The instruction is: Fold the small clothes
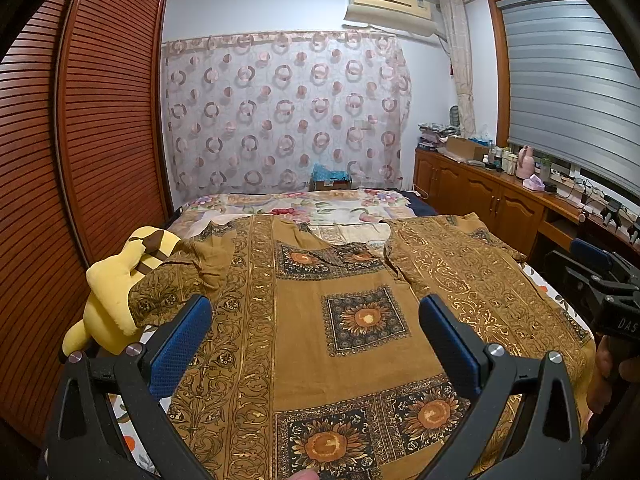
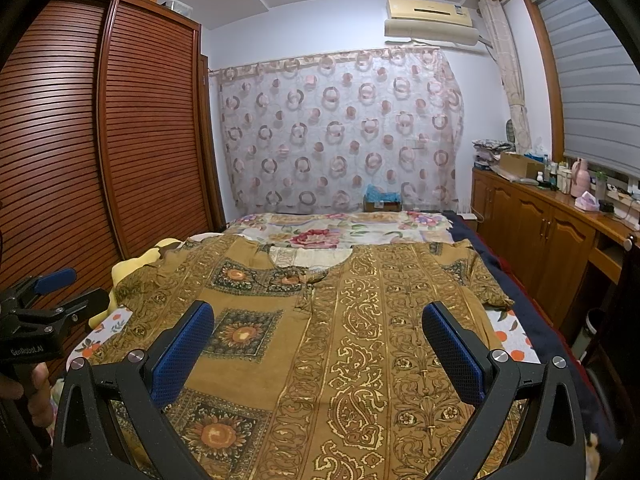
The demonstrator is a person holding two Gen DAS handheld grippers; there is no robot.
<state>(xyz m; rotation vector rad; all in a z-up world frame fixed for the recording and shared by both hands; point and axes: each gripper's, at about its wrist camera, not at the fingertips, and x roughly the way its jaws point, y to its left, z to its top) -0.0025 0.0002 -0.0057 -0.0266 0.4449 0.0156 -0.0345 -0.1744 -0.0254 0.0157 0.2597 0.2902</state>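
A brown patterned shirt (image 1: 320, 320) is spread flat across the bed (image 2: 352, 232), one sleeve draped over a yellow plush toy (image 1: 112, 300) at the bed's left edge. The left gripper (image 1: 316, 320) and right gripper (image 2: 318, 324) are held above it, jaws spread wide. A louvered wardrobe (image 2: 120, 140) is seen left, wooden cabinets (image 2: 532, 224) right.

A yellow plush toy (image 1: 114, 300) is seen at the left edge of the bed (image 2: 352, 232), which is flanked by a slatted wooden wardrobe (image 1: 80, 120) and a cluttered wooden cabinet (image 2: 536, 232), while a circle-patterned curtain (image 1: 284, 112) and an air conditioner (image 2: 430, 20) are mounted on the far wall.
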